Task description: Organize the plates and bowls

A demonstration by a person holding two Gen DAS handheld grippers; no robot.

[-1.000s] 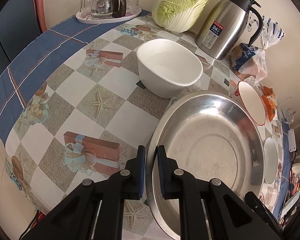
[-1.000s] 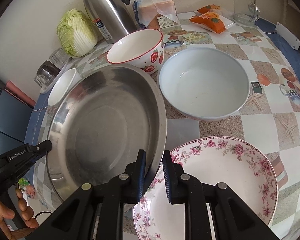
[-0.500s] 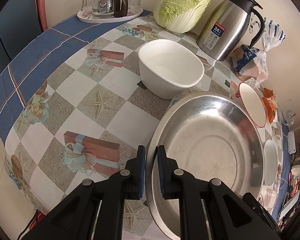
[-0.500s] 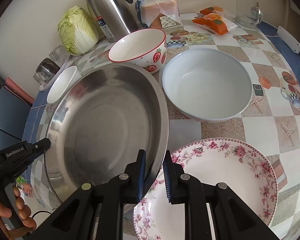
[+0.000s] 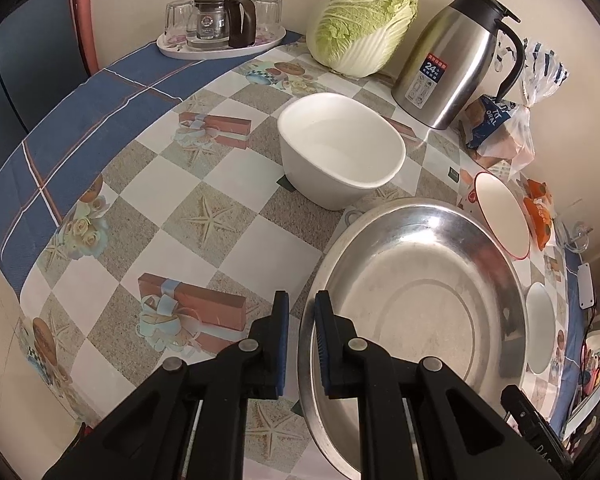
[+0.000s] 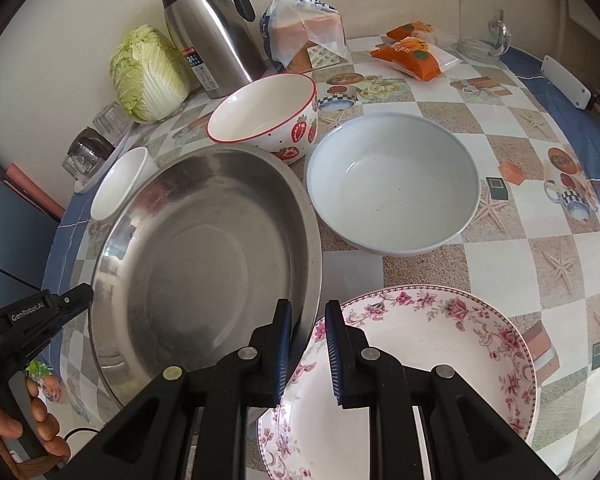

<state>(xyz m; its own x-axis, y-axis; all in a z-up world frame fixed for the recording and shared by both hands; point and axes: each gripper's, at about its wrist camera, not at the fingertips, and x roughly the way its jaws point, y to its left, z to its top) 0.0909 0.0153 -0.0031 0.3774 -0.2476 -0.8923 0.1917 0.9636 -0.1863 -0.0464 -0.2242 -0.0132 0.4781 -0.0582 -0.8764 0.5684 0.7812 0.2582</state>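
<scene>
- Steel basin (image 5: 416, 312) (image 6: 204, 256) sits near the table's front edge, a gripper on each opposite rim, probably because it is too broad and shallow for one grip.
- Left gripper (image 5: 301, 340) is clamped nearly closed on the basin's left rim.
- Right gripper (image 6: 308, 354) pinches the right rim, where it overlaps the floral plate (image 6: 432, 368).
- White bowl (image 5: 340, 152), strawberry bowl (image 6: 264, 118) and pale blue bowl (image 6: 392, 184) stand farther back, probably waiting to be nested.

Soft, even indoor light, mild glare on the steel basin (image 5: 420, 312), sharp focus, heavy fisheye bending and dark corners.
</scene>
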